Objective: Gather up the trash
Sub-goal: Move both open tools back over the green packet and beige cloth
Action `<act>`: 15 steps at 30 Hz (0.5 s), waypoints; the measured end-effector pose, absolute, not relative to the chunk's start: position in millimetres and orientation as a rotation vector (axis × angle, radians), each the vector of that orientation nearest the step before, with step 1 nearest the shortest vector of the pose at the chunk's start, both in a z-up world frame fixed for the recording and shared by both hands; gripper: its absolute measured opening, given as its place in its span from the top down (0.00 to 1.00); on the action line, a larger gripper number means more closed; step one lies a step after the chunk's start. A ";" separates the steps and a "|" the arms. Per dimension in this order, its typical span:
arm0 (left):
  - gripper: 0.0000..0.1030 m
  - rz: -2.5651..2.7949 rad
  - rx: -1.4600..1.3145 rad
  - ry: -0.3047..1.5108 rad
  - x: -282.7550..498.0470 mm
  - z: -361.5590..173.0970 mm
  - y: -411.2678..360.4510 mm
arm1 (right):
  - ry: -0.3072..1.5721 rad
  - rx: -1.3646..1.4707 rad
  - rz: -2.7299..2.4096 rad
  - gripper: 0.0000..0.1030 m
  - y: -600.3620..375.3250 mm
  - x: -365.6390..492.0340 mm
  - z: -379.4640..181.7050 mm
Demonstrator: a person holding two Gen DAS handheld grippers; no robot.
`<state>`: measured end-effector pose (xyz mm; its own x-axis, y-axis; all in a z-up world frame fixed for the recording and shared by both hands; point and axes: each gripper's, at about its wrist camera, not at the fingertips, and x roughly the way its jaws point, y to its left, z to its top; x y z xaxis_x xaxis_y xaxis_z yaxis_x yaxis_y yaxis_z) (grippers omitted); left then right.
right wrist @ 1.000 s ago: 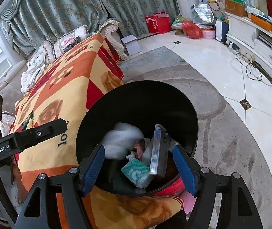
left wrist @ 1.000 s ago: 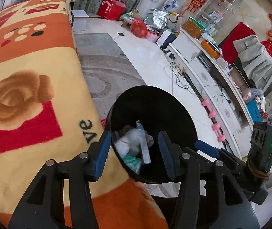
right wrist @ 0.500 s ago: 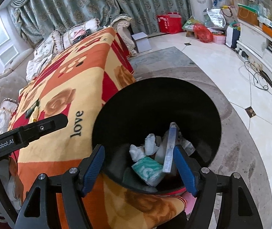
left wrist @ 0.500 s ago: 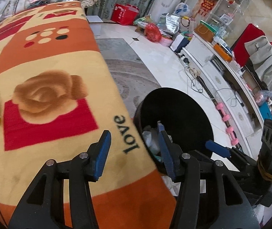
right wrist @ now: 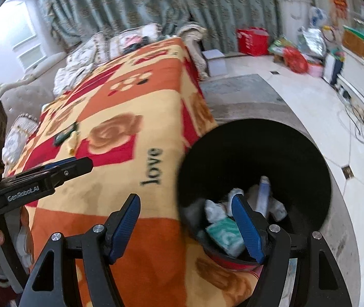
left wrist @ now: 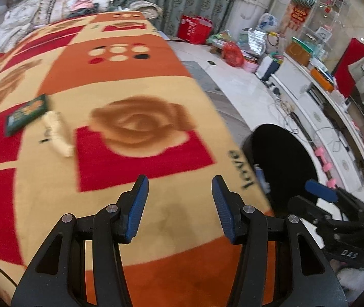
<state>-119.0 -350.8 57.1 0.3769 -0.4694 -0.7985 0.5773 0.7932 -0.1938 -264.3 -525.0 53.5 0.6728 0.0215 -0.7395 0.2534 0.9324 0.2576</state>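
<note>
Left wrist view, left gripper angled down over blanket, jaws apart, empty, right gripper likewise.

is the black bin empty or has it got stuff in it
Not empty. The right wrist view shows the black bin holding crumpled white tissues, a green-and-white packet and a pale stick-like piece at its bottom.

A round black trash bin stands upright and open on the floor, just beside the edge of the blanket-covered table. In its bottom lie crumpled white tissues, a green-and-white packet and a pale tube standing on end. On the table lie a dark green packet and, just beside it, a blurred cream-coloured scrap.
</note>
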 end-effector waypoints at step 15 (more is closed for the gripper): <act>0.52 -0.443 0.019 0.995 -59.4 41.6 -205.1 | 0.835 0.198 0.178 0.47 -408.0 -160.7 55.9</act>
